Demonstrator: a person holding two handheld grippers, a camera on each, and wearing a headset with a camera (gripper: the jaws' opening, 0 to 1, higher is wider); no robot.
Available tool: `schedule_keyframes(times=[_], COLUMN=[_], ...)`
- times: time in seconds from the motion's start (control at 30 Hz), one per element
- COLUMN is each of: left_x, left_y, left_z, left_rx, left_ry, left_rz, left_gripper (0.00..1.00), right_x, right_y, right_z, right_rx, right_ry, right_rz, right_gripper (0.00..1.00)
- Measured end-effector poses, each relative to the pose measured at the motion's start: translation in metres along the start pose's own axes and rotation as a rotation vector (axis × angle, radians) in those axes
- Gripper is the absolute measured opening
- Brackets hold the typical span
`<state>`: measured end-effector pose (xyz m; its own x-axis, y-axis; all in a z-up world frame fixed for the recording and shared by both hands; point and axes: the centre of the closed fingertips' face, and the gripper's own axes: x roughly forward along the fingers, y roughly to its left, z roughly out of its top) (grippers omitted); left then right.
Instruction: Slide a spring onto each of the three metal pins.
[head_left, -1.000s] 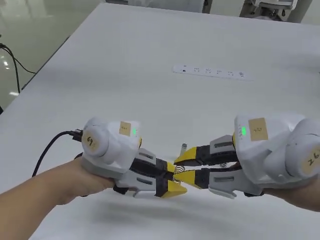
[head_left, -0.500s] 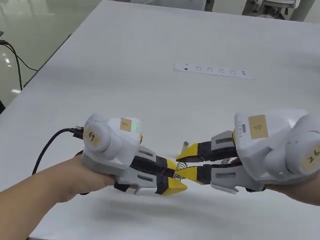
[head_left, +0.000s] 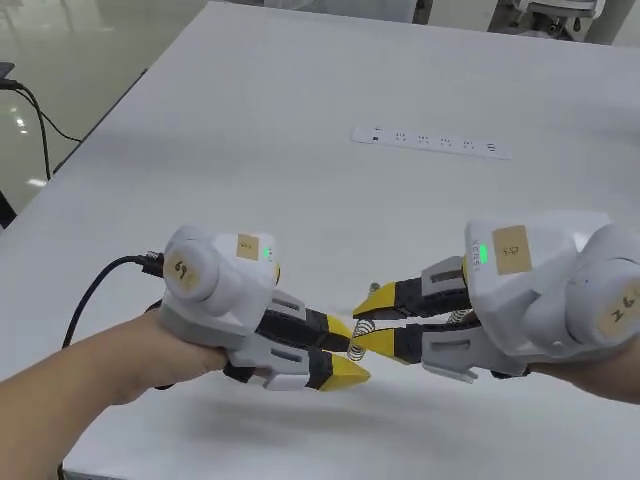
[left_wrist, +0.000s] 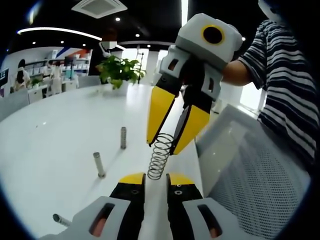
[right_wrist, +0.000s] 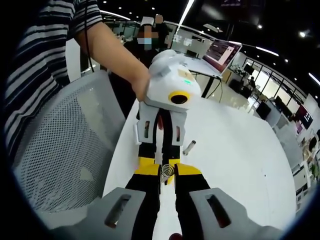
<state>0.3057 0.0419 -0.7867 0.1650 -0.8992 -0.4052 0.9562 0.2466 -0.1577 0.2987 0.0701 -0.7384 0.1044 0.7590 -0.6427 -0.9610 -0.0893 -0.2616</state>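
A small steel spring (left_wrist: 160, 156) spans the gap between the two grippers, which meet tip to tip low over the white table (head_left: 300, 180). My left gripper (left_wrist: 156, 178) is shut on the spring's near end, and my right gripper (left_wrist: 170, 145) pinches its far end. In the head view the left gripper (head_left: 350, 352) comes in from the left and the right gripper (head_left: 359, 328) from the right. The right gripper view has the spring (right_wrist: 166, 174) between its own jaws. Two metal pins (left_wrist: 123, 137) (left_wrist: 99, 165) stand upright on the table and a third pin (left_wrist: 61, 220) lies flat.
A white power strip (head_left: 430, 143) lies further back on the table. A black cable (head_left: 100, 290) trails from the left gripper. A grey mesh chair (left_wrist: 260, 170) sits at the table's near edge by the person in a striped shirt. Floor lies beyond the left edge.
Both grippers have stayed tip to tip on the spring, drifting only slightly lower in the picture. The head camera has shifted a little.
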Motion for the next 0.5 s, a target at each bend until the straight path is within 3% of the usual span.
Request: schedule_keyframes(times=[0.5], left_x=[-0.023], left_y=[0.008], left_z=[-0.017], left_rx=[-0.051], left_ry=[-0.002], left_rz=[0.062], left_gripper=[0.20], right_x=[0.001], right_y=[-0.003], right_z=[-0.006], right_rx=[-0.012], right_ry=[0.016], right_rz=[-0.012], right_gripper=[0.07])
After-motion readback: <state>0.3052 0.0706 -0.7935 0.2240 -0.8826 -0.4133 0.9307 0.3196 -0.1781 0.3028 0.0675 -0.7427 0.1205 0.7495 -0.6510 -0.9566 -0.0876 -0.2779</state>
